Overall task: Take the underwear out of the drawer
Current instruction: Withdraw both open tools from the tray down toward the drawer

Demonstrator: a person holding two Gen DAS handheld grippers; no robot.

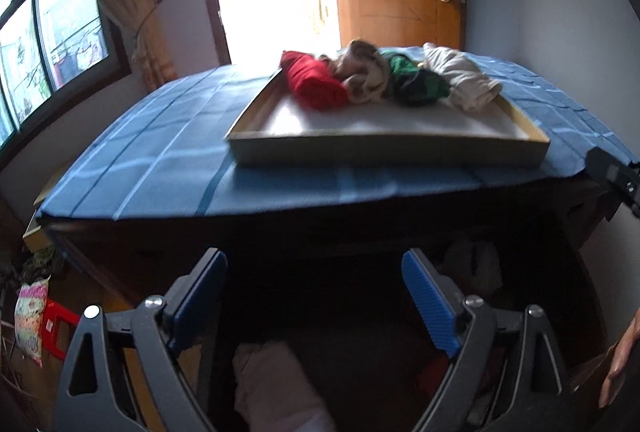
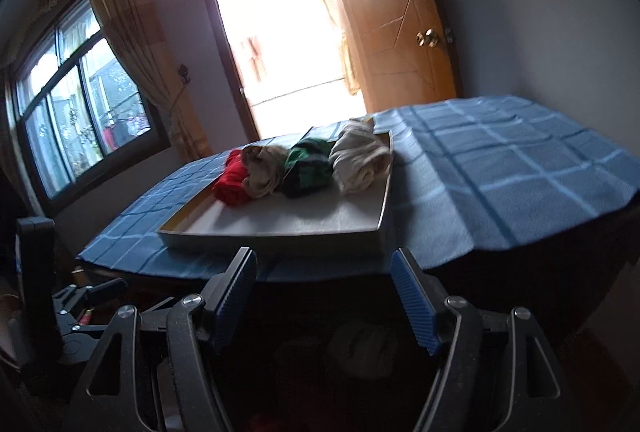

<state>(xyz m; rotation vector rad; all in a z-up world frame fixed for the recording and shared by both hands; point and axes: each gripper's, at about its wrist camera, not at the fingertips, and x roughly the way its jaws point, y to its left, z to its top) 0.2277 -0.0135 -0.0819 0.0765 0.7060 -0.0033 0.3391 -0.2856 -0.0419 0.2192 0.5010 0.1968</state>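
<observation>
Tilting downward, both grippers (image 1: 314, 268) (image 2: 324, 268) empty

Four rolled underwear (image 1: 390, 77) (red, beige, green, pale) lie on tray; drawer (image 1: 360, 312) open, dark, holding more rolls.

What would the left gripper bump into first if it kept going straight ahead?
Probably the pale pinkish bundle of cloth low between the open left gripper fingers, down in the dark drawer below the blue checked tabletop. Depth is murky there, so that is a guess.
</observation>
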